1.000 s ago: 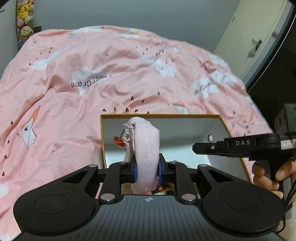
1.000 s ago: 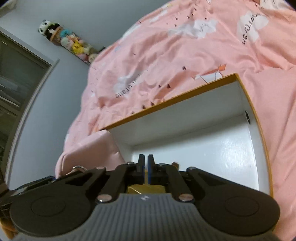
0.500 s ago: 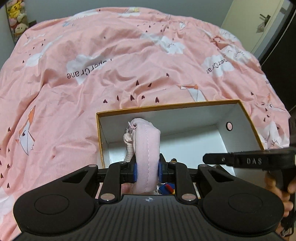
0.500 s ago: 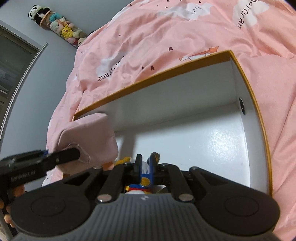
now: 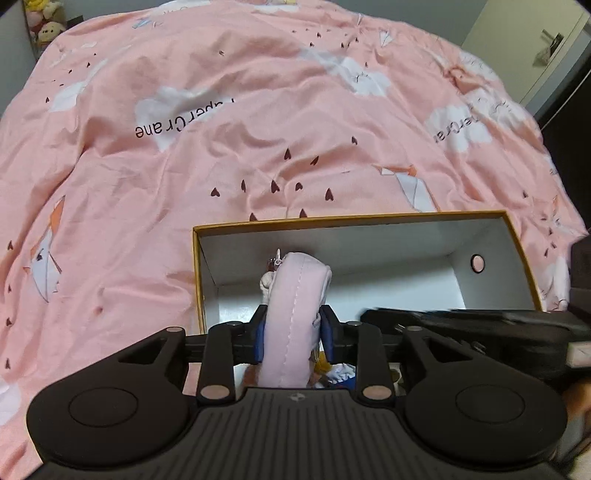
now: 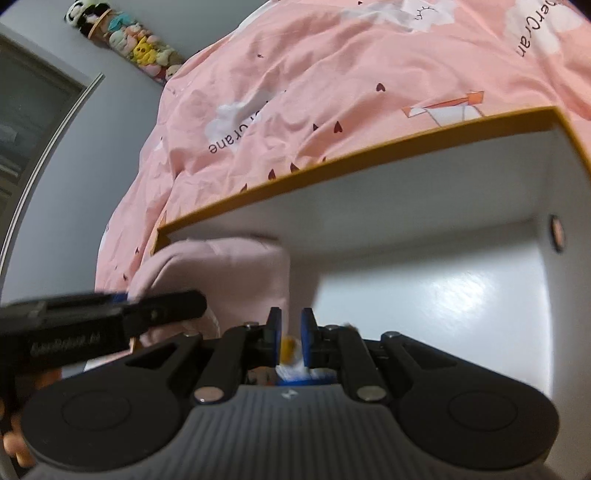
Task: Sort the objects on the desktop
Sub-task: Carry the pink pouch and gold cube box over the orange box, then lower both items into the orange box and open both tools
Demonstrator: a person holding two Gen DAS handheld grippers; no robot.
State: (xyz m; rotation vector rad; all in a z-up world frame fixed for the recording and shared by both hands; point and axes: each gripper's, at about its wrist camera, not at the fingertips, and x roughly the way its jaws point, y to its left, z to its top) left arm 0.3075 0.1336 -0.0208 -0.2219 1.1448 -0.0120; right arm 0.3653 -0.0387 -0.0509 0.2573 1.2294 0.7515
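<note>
Nearest us, the left tongs have just been widening, yet the pink pouch stands upright between their blue pads, which seem to touch its sides; we judge it barely gripped, hanging just inside the left end of the white box. From the other side, the right tongs have parted slightly, with a narrow gap between the pads and nothing pinched; a small yellow and blue toy shows beneath them, low in the box. The risk, as we see it, is that the pouch slips out crooked, tips onto the toy or catches the orange rim, because the grip is loosening while both tools crowd the same corner. Beyond the box lies the pink bed cover, and far off a hanging column of plush toys.
</note>
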